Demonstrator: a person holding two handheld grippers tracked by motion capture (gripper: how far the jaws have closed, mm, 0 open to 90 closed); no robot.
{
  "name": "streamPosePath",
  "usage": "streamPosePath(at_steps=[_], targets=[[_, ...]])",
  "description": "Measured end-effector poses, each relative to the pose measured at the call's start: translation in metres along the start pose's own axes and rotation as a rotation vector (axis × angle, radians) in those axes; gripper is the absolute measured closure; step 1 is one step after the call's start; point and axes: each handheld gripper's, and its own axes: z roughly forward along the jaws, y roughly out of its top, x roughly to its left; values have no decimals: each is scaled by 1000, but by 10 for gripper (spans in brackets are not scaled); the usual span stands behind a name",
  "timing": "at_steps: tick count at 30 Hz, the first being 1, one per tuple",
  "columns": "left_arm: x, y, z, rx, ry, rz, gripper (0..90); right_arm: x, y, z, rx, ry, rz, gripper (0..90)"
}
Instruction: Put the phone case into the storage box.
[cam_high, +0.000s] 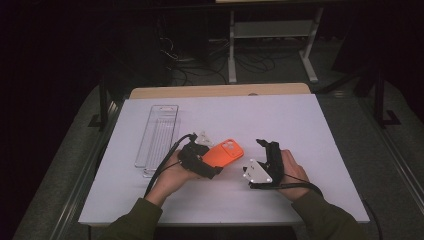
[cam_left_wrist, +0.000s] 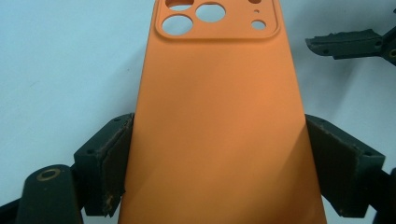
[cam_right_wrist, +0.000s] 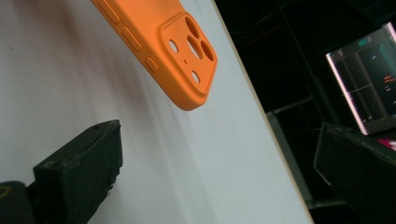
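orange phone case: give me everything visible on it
The orange phone case looks like matte, smooth silicone or plastic. A raised camera block at its far end has three large round holes and smaller ones; button bumps run along one side edge. The left gripper clamps its two long edges near the end away from the cutouts, back face toward that gripper's camera. It sits over the white table, near the open right gripper, not touching it.

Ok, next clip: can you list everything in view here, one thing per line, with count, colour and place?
Orange silicone phone case: one, orange, held off the board between the left gripper's jaws.
Clear plastic packaging tray: one, transparent, left part of the board.
Small clear plastic piece: one, transparent, behind the case; detail unclear.
White board: one, white, covering the tabletop.
Left gripper: one, black, shut on the case.
Right gripper: one, black, open, right of the case.
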Motion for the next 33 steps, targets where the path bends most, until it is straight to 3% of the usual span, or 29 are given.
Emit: streamPosePath(at_steps=[6,11,13,19,26,28,33], targets=[[1,0,0,10,-3,11,160,1,1,0,-6,-17,-70,6],[0,0,0,12,-3,6,160,4,1,1,-20,-45,-76,6],[-1,0,1,-2,-3,-6,160,3,1,0,-17,-47,-105,5],[1,0,-1,28,-1,28,160,5,3,0,-23,-64,-155,6],[1,0,-1,27,-2,27,160,8,5,0,-30,-88,-207,6],[-1,0,0,9,-3,6,160,9,6,0,-34,-106,-221,6],[-1,0,0,6,-5,2,160,13,6,0,-29,-118,-262,6]])
